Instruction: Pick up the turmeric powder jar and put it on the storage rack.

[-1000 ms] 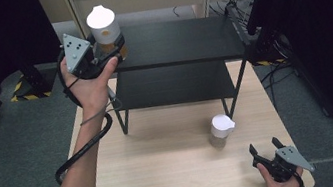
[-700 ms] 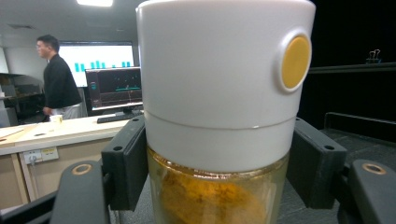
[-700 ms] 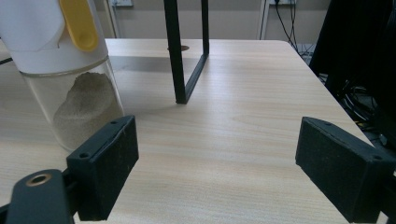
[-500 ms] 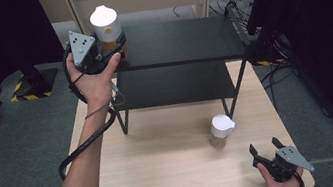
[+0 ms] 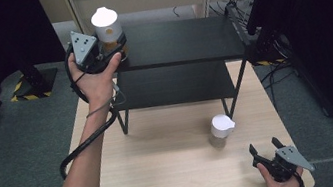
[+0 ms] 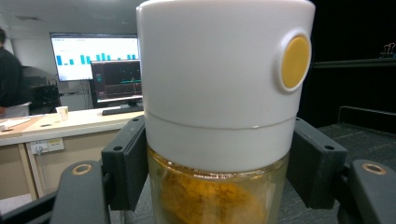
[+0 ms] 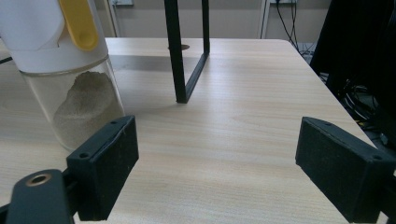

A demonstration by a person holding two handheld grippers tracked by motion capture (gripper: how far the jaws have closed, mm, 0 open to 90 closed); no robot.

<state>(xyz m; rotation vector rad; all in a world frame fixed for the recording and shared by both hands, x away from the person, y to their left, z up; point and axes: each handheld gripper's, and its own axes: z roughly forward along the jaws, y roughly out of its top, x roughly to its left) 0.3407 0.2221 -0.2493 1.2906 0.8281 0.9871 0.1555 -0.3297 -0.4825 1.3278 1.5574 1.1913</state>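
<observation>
High view: left gripper (image 5: 115, 56) clamps a white-capped spice jar (image 5: 108, 29) apparently at the black shelf (image 5: 181, 40) top's corner, while right gripper (image 5: 266, 151), open and empty, waits near the second jar (image 5: 221, 130)

Left claw (image 5: 115, 51) with its clamped spice jar (image 5: 108, 29) now slightly further right, nearer the black shelf's top (image 5: 181, 40).

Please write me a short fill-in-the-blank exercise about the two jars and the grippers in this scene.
1. The left gripper is shut on the jar with ____ contents.
2. That jar is at the black shelf's ____ level.
3. The right gripper is ____, holding nothing.
4. The other jar stands on the ____ table.

Missing words: orange; top; open; wooden
</observation>
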